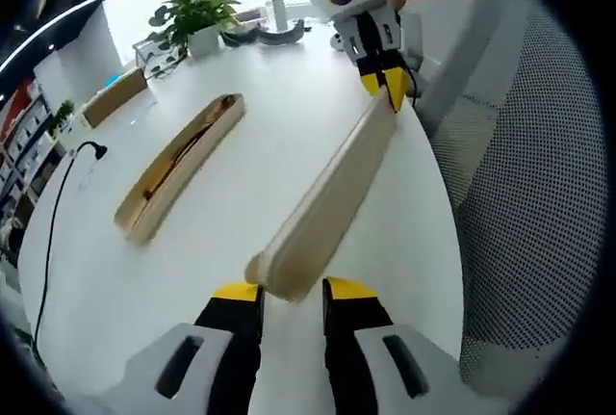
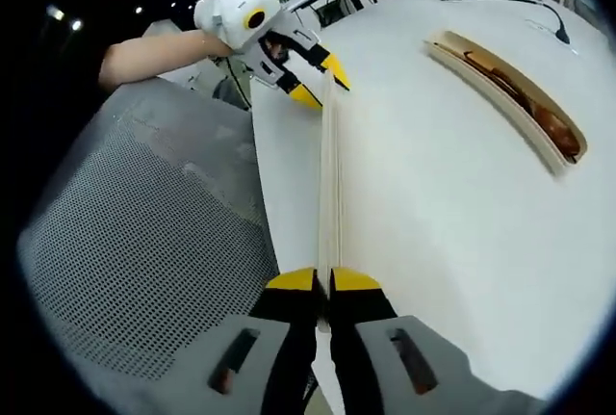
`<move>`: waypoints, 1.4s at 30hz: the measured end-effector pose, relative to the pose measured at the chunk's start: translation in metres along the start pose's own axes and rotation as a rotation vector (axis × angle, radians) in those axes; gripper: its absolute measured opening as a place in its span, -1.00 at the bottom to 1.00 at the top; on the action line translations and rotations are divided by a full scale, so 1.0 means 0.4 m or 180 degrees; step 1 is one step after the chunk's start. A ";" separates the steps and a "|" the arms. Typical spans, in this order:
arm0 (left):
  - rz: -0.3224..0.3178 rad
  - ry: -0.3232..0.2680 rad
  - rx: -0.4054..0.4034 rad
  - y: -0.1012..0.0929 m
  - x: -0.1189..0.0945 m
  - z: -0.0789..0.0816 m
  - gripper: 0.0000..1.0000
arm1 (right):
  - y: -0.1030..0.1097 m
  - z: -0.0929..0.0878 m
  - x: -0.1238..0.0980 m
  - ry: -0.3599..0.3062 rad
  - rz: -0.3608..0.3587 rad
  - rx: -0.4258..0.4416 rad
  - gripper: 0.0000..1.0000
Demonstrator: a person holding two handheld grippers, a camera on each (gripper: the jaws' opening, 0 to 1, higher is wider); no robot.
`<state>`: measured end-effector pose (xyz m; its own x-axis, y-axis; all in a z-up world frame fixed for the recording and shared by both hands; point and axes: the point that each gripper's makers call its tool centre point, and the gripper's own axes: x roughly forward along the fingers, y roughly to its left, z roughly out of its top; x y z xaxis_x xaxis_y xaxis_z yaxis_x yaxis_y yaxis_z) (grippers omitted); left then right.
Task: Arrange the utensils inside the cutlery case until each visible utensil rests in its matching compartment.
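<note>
A long, shallow wooden case lid (image 1: pixel 332 189) hangs over the white table (image 1: pixel 279 136), held at both ends. My left gripper (image 1: pixel 292 301) is shut on its near end, and my right gripper (image 1: pixel 385 86) clamps the far end. In the right gripper view the lid (image 2: pixel 329 184) shows edge-on, running from my right gripper (image 2: pixel 322 285) to the left gripper (image 2: pixel 320 86). The open wooden cutlery case (image 1: pixel 178 167) lies flat on the table to the side, with brown wooden utensils inside (image 2: pixel 525 97). I cannot tell which utensil sits in which compartment.
A grey mesh chair (image 1: pixel 539 213) stands close against the table's edge (image 2: pixel 265 203). A potted plant (image 1: pixel 197 18) and small items sit at the far end. A black cable (image 1: pixel 58 213) runs along the table's other side.
</note>
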<state>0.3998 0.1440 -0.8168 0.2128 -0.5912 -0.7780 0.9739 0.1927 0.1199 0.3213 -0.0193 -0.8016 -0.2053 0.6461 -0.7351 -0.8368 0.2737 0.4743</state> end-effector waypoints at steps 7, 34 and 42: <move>-0.0168 -0.0052 -0.0032 -0.027 0.004 0.009 -0.62 | 0.006 -0.024 -0.011 0.0099 0.0189 -0.0020 -1.00; -0.0840 -0.0020 -0.0268 -0.124 -0.001 0.025 -0.89 | -0.078 0.014 -0.032 -0.0106 -0.0157 -0.0276 -0.87; -0.1074 0.0012 -0.0615 -0.154 -0.018 0.059 -0.91 | -0.112 0.008 -0.045 -0.0207 -0.0421 -0.0127 -0.72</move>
<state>0.3401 0.1180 -0.8040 -0.1177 -0.6436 -0.7562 0.9562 0.1320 -0.2612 0.3641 -0.0410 -0.8079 -0.0597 0.6516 -0.7562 -0.8742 0.3317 0.3547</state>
